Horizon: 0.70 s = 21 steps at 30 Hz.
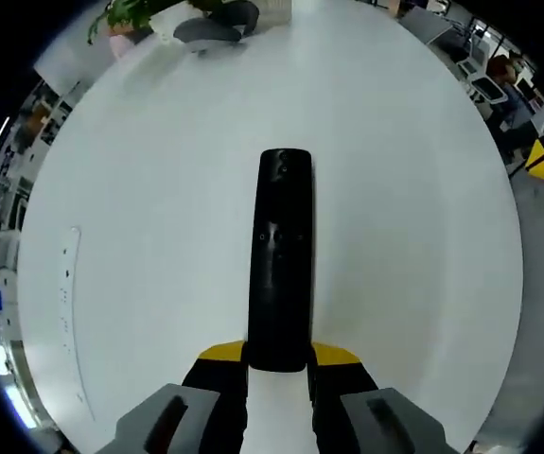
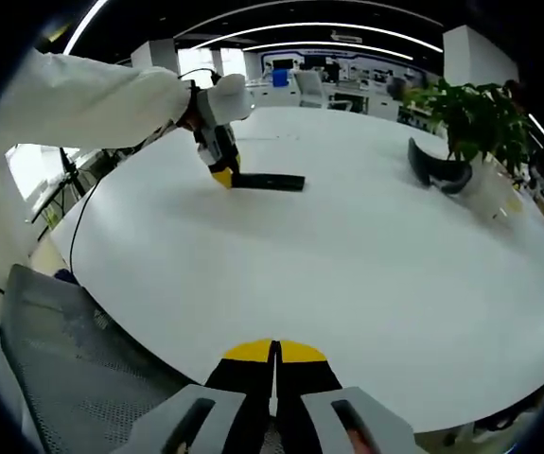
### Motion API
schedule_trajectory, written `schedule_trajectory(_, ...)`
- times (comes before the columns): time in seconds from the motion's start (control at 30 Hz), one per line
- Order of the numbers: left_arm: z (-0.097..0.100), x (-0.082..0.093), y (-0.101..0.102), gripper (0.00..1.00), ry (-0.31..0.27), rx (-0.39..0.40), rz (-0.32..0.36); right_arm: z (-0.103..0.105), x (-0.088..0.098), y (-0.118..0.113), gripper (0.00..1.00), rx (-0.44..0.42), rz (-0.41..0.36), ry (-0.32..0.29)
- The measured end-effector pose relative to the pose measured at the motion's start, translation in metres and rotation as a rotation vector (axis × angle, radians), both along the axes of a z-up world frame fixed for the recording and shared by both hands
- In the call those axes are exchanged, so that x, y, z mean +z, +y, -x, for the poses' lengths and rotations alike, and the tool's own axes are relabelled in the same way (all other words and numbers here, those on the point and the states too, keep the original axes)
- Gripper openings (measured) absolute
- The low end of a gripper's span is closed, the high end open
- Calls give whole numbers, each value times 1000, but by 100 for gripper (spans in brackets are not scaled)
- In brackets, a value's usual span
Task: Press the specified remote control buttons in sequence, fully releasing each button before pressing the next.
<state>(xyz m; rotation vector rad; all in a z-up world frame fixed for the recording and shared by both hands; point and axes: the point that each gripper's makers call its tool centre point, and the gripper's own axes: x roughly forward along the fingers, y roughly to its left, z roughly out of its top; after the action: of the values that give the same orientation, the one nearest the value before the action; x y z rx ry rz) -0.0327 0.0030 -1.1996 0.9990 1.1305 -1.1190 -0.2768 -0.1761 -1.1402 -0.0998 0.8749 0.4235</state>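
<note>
Left gripper (image 1: pixel 278 364) jaws seemingly clamped on black remote (image 1: pixel 282 257); right gripper (image 2: pixel 273 378) jaws closed, empty.

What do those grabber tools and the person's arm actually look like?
The left gripper has black jaws with yellow tips, rising from grey blocks with dark slots. The right gripper is built the same: grey blocks, black jaws, yellow tips. In the right gripper view the person's arm wears a loose white sleeve and a white glove; a thin dark cable trails beneath.

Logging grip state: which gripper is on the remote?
The left gripper: its jaws clamp the black remote's near end. The right gripper is shut, empty, far off.
</note>
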Motion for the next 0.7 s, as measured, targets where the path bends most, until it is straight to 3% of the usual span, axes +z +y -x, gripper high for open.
schedule_trajectory(0.7, 50, 0, -4, 23, 5, 37, -13, 3, -1, 4, 0, 22, 3, 13)
